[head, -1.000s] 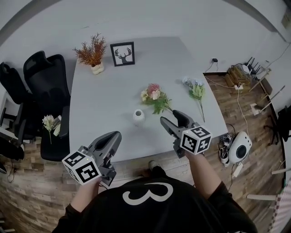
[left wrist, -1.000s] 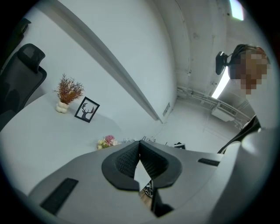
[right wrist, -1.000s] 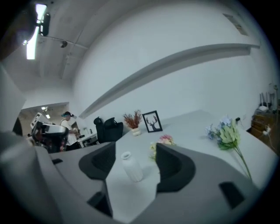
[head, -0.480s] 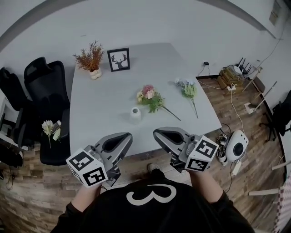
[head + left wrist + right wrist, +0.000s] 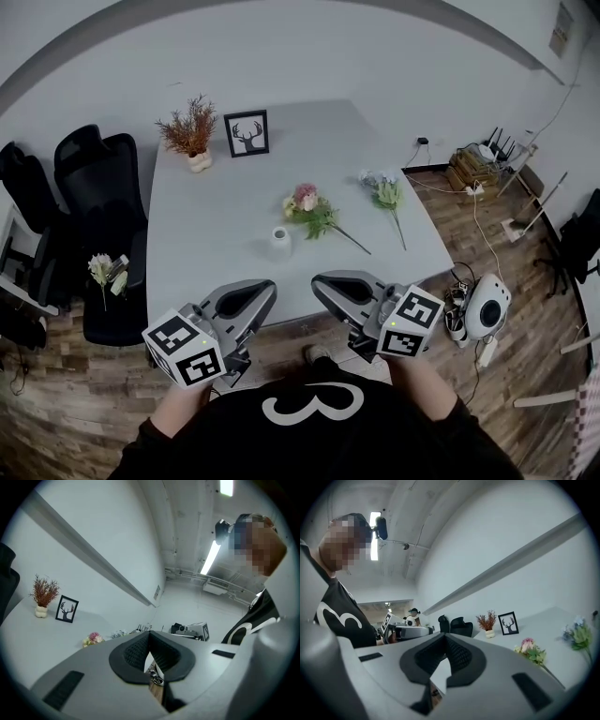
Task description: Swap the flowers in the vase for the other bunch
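Vase (image 5: pixel 280 241) is standing mid-frame on table (image 5: pixel 187 234). Left gripper (image 5: pixel 247 300) and right gripper (image 5: pixel 341 288) are hovering lower centre, jaws pinched together, gripping nothing. Pink bunch (image 5: pixel 307 206) is lying just right of vase, blue bunch (image 5: pixel 382 190) further right.

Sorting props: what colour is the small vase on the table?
White vase; clearest in head view.

White wall (image 5: pixel 300 56), wood floor (image 5: pixel 75 412), black chairs (image 5: pixel 94 187), seemingly a strip light (image 5: pixel 211 557)

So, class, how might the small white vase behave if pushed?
The white vase stands upright, small and empty, so it is probably light and may tip or slide. Its smooth-looking surface could be slippery.
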Demonstrator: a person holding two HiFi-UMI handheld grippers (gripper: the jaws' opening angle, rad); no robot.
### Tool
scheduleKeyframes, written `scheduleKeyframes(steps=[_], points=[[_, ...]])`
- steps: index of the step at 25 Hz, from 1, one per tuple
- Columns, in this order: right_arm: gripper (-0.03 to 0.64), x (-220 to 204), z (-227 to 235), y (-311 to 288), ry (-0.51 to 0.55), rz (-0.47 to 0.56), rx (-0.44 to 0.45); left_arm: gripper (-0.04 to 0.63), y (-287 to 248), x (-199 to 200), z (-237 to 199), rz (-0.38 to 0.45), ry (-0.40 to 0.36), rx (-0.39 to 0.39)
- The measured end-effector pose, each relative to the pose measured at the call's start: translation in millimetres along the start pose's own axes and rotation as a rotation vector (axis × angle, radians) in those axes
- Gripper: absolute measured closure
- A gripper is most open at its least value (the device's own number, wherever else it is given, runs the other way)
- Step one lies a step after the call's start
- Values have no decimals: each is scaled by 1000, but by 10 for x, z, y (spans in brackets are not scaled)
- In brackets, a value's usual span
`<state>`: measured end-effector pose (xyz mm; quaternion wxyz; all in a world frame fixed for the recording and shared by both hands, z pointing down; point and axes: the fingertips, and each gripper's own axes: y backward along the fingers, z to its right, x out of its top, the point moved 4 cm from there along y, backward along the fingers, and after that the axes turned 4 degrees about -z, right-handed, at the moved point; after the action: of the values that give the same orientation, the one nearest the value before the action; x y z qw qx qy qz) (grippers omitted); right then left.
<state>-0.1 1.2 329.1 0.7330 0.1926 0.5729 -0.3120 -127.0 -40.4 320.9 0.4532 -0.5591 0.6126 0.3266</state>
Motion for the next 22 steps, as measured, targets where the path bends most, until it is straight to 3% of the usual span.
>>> scheduleKeyframes(steps=[6,22], points=[[609,-16,33,-24,-8,-3,-7,584,-15,29,-70,20,46,-17],[609,-24,384,167,-61,15,-79,584,-455,-37,-203,-46,85,-67]])
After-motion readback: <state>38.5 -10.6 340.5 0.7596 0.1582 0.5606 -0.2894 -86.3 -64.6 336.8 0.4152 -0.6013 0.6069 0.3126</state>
